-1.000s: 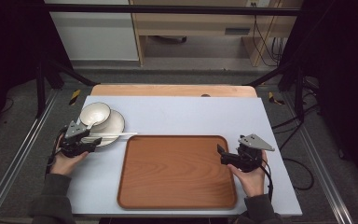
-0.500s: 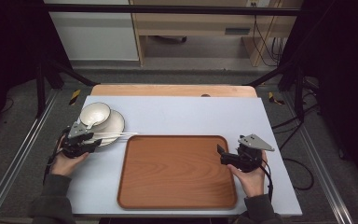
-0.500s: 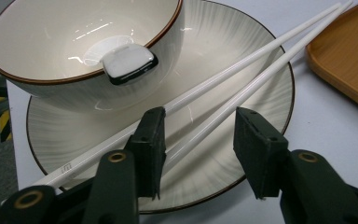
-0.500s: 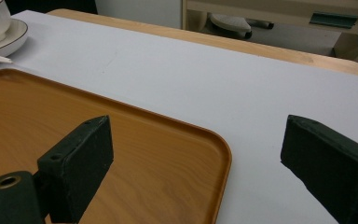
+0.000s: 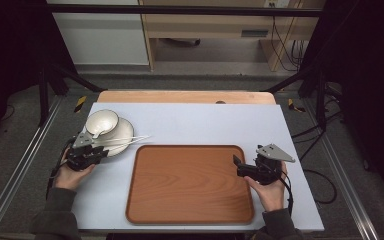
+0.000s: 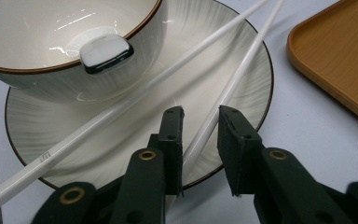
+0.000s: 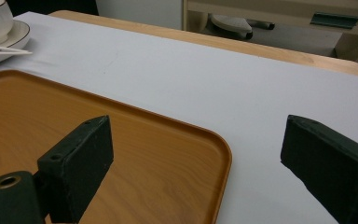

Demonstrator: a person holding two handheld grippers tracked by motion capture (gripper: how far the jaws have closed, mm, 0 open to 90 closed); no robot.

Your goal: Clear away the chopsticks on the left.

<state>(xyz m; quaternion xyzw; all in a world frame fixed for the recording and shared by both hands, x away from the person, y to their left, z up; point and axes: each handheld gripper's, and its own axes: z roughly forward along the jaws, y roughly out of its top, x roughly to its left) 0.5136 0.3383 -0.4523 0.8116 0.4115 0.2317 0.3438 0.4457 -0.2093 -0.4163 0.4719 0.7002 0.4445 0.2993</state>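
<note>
Left tongs [image 6: 200, 140] straddle one white chopstick on the plate; right tongs [image 7: 193, 172] spread wide over the tray's edge.

Whether the left jaws actually press the nearer chopstick [image 6: 235, 81] cannot be told; a narrow gap shows. The second chopstick [image 6: 121, 112] lies at 10 o'clock of it, its end cut off. Plate [image 5: 122, 132] carries a bowl [image 5: 101, 121]; a small glossy object [image 6: 106, 52] inside is hard to identify. Tray [image 5: 190, 182] lies at 4 o'clock of the plate on the surface [image 5: 205, 122].
</note>
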